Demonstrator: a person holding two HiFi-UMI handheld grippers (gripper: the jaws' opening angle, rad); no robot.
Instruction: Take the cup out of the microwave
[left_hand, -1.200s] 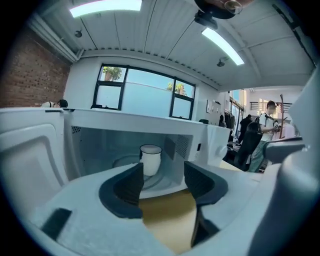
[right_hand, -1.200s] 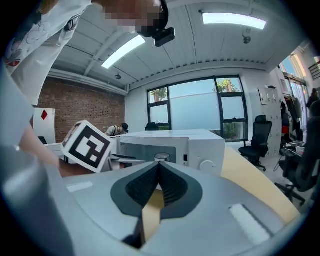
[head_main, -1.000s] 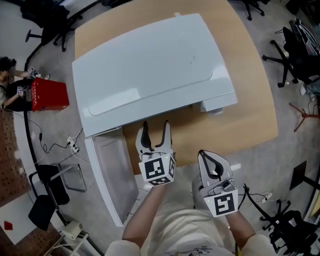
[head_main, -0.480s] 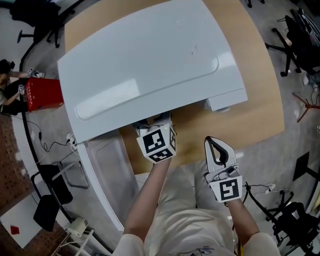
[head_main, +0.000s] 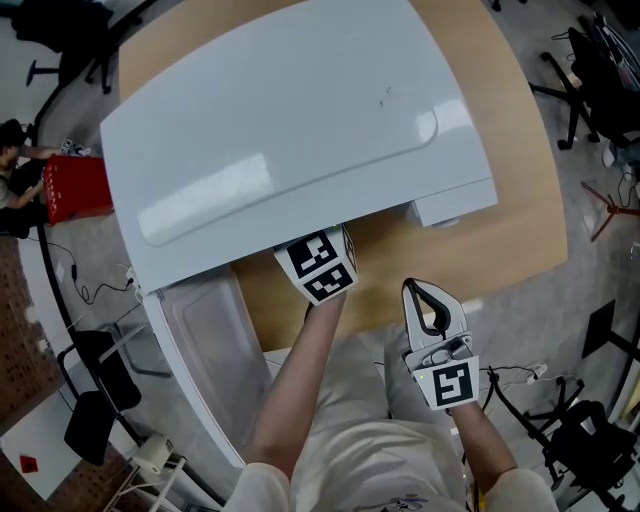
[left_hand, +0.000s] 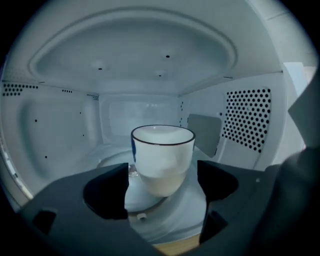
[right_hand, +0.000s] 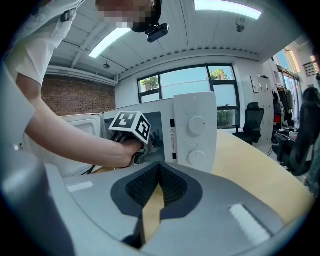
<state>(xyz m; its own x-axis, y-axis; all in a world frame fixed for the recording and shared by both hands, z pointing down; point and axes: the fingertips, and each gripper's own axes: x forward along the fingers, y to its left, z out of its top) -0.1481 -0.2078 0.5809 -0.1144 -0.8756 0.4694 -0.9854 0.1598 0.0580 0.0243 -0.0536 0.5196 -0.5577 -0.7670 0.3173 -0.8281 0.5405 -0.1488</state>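
Observation:
A white cup (left_hand: 162, 160) with a dark rim stands upright on the glass turntable (left_hand: 175, 200) inside the white microwave (head_main: 290, 130). My left gripper (left_hand: 161, 172) reaches into the cavity. Its jaws are opening and stand on either side of the cup's lower half, with a gap at each pad. In the head view only its marker cube (head_main: 320, 265) shows under the microwave's front edge. My right gripper (head_main: 428, 300) hangs shut and empty over the wooden table's near edge, right of the left arm. Its closed fingertips (right_hand: 159, 169) point toward the control panel (right_hand: 196, 131).
The microwave door (head_main: 205, 350) stands swung open at the left, beside my left arm. The wooden table (head_main: 520, 220) carries the microwave. A red box (head_main: 75, 188) and cables lie on the floor at left. Office chairs (head_main: 600, 90) stand at right.
My left gripper has gone forward into the microwave, so its jaws have left the head view. The right gripper has sunk a little beside the table edge.

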